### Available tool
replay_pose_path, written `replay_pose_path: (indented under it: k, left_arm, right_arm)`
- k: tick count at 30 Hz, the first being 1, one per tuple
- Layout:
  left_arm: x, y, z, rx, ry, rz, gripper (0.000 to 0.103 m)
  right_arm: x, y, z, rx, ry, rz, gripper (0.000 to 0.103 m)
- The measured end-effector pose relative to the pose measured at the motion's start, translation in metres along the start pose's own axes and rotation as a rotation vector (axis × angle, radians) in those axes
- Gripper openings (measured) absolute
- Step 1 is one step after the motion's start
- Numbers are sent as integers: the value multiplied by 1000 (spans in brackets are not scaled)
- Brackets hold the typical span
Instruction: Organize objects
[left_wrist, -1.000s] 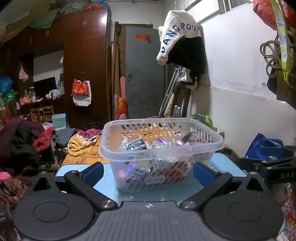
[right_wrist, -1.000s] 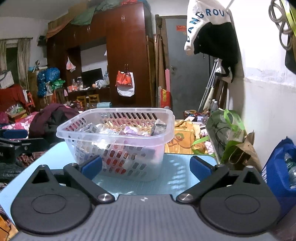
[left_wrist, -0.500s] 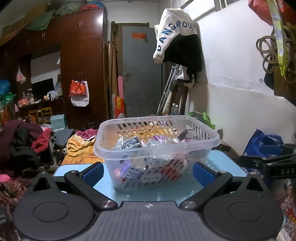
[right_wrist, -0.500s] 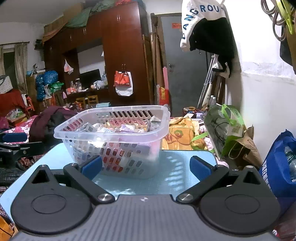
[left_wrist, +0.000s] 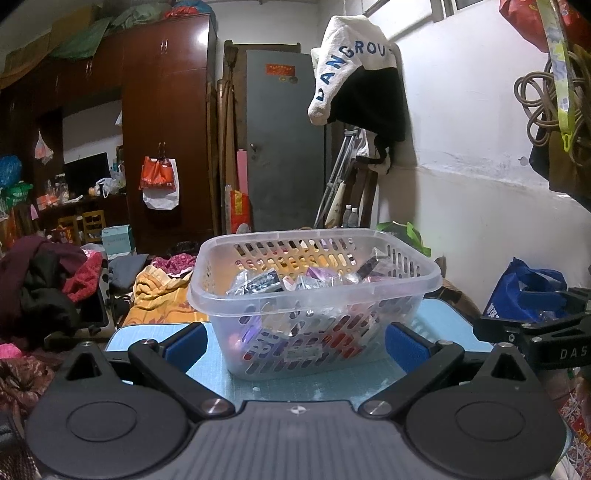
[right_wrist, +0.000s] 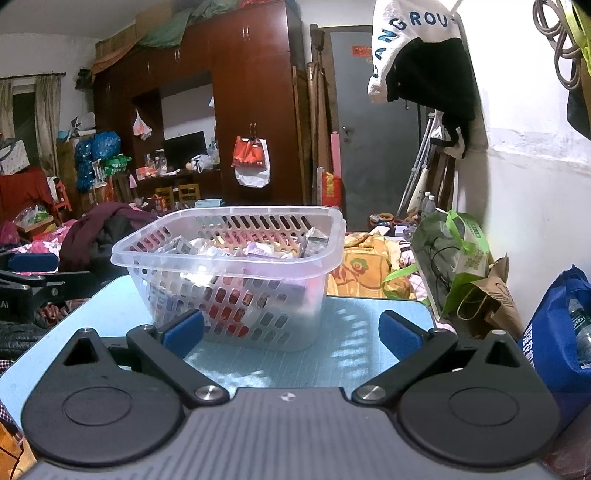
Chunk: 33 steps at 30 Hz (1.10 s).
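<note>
Left wrist view: left gripper (left_wrist: 294, 339) spread wide and empty, clear slotted basket (left_wrist: 314, 295) of small packets (left_wrist: 258, 282) upright on blue tabletop (left_wrist: 443, 321), long axis crosswise, right wrist view: right gripper (right_wrist: 291, 330) likewise apart, basket (right_wrist: 229, 273) left of centre, corner toward camera.

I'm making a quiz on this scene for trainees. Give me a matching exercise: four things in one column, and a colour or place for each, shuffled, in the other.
Things:
1. basket
2. table
3. shopping bag
4. hooded jacket

Colour or place:
A. hanging on the wall
B. clear plastic, full of small packets
C. dark blue, right of the table
D. light blue top

Pairs: 1-B, 2-D, 3-C, 4-A
</note>
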<state>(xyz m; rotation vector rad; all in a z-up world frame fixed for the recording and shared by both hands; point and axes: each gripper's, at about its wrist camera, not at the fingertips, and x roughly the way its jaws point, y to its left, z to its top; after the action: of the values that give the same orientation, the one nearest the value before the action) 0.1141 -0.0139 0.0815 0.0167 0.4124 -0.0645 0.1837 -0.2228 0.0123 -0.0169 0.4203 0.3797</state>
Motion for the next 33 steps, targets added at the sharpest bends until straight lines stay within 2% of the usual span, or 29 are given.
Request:
replay_pose_path:
  k: [33]
  left_arm:
    - [6, 6, 2, -29, 5, -4, 103]
  right_arm:
    - [3, -3, -4, -3, 1, -3, 103]
